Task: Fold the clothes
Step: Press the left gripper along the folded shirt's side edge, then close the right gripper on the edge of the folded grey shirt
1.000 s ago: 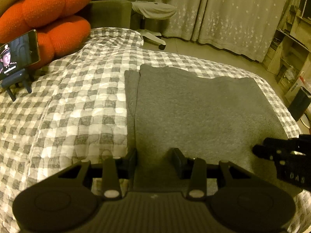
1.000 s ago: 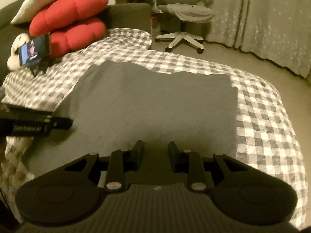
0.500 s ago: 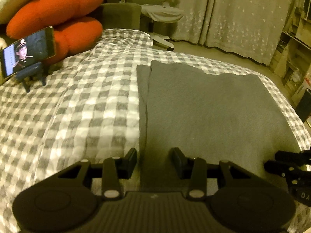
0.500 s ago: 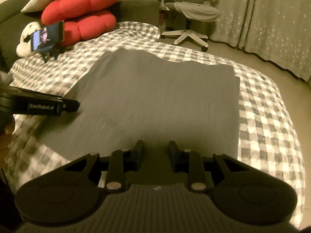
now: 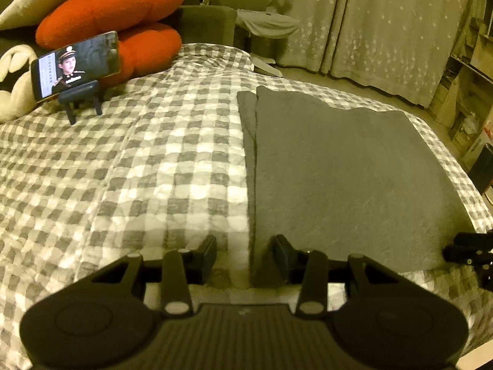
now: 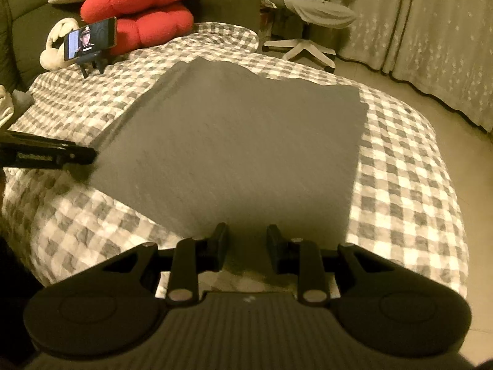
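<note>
My left gripper (image 5: pixel 243 254) hangs part open and empty over the near left edge of the grey garment (image 5: pixel 339 178); my right gripper (image 6: pixel 246 246), likewise part open and empty, hovers at its near hem; the garment lies flat on the checked bedspread (image 5: pixel 123 169); it looks soft and limp, so I'd pinch its near corners.

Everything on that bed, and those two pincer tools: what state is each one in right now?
Grey garment: folded, lying flat on the checked bedspread.
Phone: propped on a stand, screen on.
Red cushions: stacked.
Left gripper: jaws apart, holding nothing.
Right gripper: jaws apart, holding nothing.
</note>
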{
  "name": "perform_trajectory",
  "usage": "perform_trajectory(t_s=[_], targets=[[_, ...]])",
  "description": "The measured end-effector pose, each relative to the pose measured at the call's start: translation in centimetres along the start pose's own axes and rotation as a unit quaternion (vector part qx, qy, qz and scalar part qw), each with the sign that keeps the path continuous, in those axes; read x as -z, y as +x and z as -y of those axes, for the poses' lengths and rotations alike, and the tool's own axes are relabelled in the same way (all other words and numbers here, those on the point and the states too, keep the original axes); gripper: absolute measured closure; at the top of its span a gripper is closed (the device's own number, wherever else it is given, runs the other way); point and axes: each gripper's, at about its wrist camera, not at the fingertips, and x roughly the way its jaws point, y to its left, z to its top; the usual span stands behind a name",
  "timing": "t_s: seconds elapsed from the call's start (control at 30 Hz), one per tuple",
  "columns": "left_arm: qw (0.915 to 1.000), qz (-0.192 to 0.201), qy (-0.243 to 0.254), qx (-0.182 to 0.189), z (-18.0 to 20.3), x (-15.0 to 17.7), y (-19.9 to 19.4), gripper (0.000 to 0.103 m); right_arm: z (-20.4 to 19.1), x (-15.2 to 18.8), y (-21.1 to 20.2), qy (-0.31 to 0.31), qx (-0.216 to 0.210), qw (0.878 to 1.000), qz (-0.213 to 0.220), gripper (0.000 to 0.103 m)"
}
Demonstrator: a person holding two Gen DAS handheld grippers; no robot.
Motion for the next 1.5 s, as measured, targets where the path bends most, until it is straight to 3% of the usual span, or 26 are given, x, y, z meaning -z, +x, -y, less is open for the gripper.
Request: perform_trajectory(t_s=[0.47,0.77,0.93,1.23,1.4,1.43,1.47,1.5], targets=[[0.9998,0.002,-0.02,-0.003,-1.8,-0.1,-1.0,0.061,0.9,1.0,-0.6,-0.029,0.009,0.999,-0.012,0.072],[0.999,0.035,0.025,0.01,-0.3,-0.2,-1.8,0.061,-0.2,1.6,-1.8,-0.082,-0.011,0.996,0.025,0.067],[0.9975,0.048,0.046,0.02,0.3,-0.4,-2.0,0.059,-2.1,2.0,-1.4,-0.142,-0.013,0.989,0.031,0.058],[0.9946,0.057,0.077,0.04,1.2,-0.4,-1.9,0.059,-4.3,2.7,0.4,-0.239,0.038,0.97,0.034,0.057],[0.9953,0.053,0.071,0.04,0.8,-0.5,-1.8,0.059,-4.7,3.0,0.7,-0.277,0.055,0.958,0.048,0.068],[0.9951,0.054,0.072,0.041,0.8,-0.5,-1.9,0.059,-4.6,2.9,0.7,-0.274,0.052,0.959,0.048,0.082],[0.9947,0.056,0.075,0.042,0.9,-0.4,-2.0,0.059,-4.5,2.9,0.6,-0.271,0.049,0.96,0.048,0.09],[0.9941,0.058,0.081,0.043,1.0,-0.3,-2.1,0.058,-4.3,2.8,0.5,-0.266,0.047,0.962,0.051,0.09]])
